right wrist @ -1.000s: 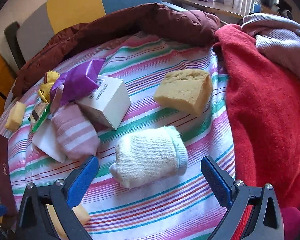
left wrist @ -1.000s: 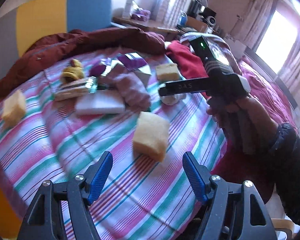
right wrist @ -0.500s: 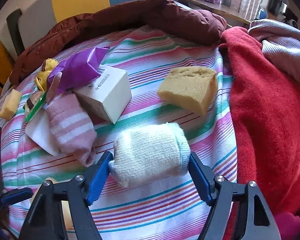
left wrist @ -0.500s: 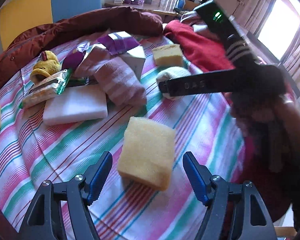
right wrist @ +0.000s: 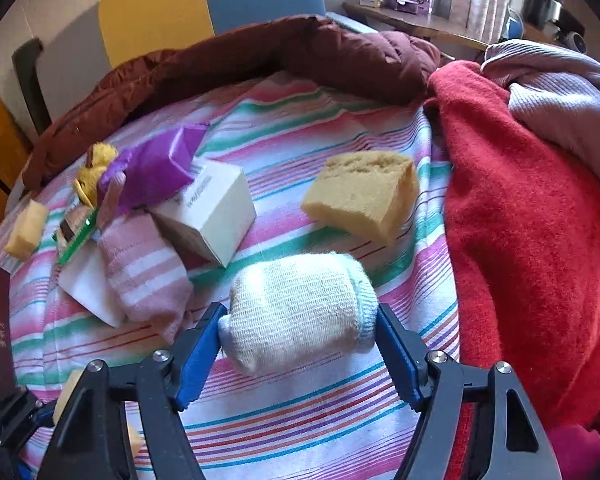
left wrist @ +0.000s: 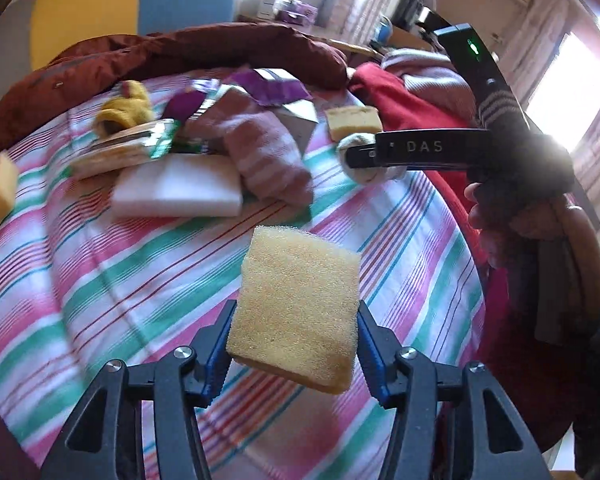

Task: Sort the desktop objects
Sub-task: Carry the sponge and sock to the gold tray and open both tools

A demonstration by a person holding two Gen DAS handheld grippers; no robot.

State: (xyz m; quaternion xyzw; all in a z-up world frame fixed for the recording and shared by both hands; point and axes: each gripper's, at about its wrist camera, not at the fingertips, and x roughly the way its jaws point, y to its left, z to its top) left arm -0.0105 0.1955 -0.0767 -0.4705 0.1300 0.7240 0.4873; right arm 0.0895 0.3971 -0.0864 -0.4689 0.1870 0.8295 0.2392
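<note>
– How far along is the sorting?
– Barely begun. Left tongs (left wrist: pixel 294 354) are closing on a sponge (left wrist: pixel 296 304); right tongs (right wrist: pixel 300 346) pinch a sock (right wrist: pixel 300 312). The heap (right wrist: pixel 152 216) at ten o'clock waits.

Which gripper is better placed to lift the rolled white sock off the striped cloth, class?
Right. The right gripper already has its pads against both ends of the rolled white sock. The left gripper is closing on a yellow sponge.
</note>
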